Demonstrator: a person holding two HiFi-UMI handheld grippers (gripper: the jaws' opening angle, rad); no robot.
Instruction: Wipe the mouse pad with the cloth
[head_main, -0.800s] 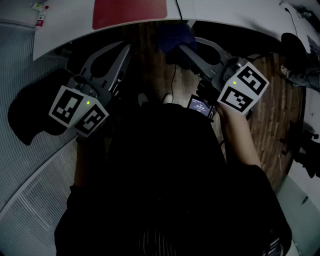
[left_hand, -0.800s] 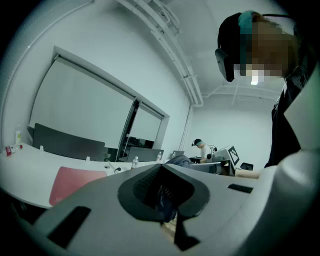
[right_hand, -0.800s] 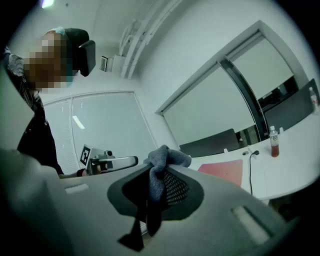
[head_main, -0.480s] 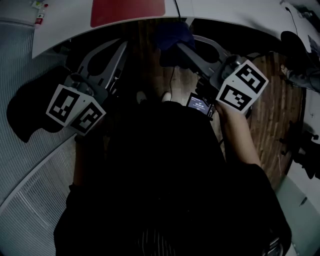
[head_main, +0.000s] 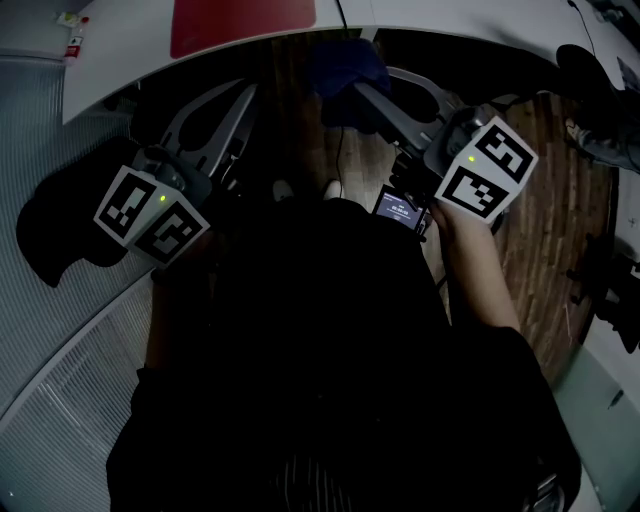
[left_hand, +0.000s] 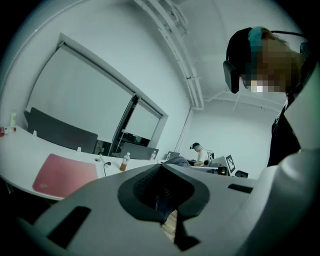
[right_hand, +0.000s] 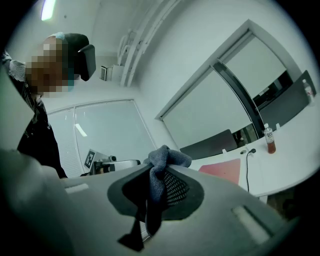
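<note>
A red mouse pad (head_main: 243, 22) lies on the white curved table (head_main: 130, 45) at the top of the head view, and shows as well in the left gripper view (left_hand: 62, 175) and the right gripper view (right_hand: 222, 170). Both grippers hang below the table's edge, close in front of the person's body. My right gripper (head_main: 352, 92) is shut on a blue-grey cloth (head_main: 350, 65), which bunches up above the jaw tips (right_hand: 167, 157). My left gripper (head_main: 238, 98) stands to its left, jaws together with nothing between them (left_hand: 162, 172).
A wooden floor (head_main: 545, 230) lies under the table. A drink bottle (left_hand: 123, 162) and a cable stand on the table beyond the pad. A black chair (head_main: 60, 230) is at the left. Another person (left_hand: 197, 151) sits at a far desk.
The head view has tipped a little, so the table and pad sit higher and further left. Both grippers stay in about the same place, the cloth still held.
</note>
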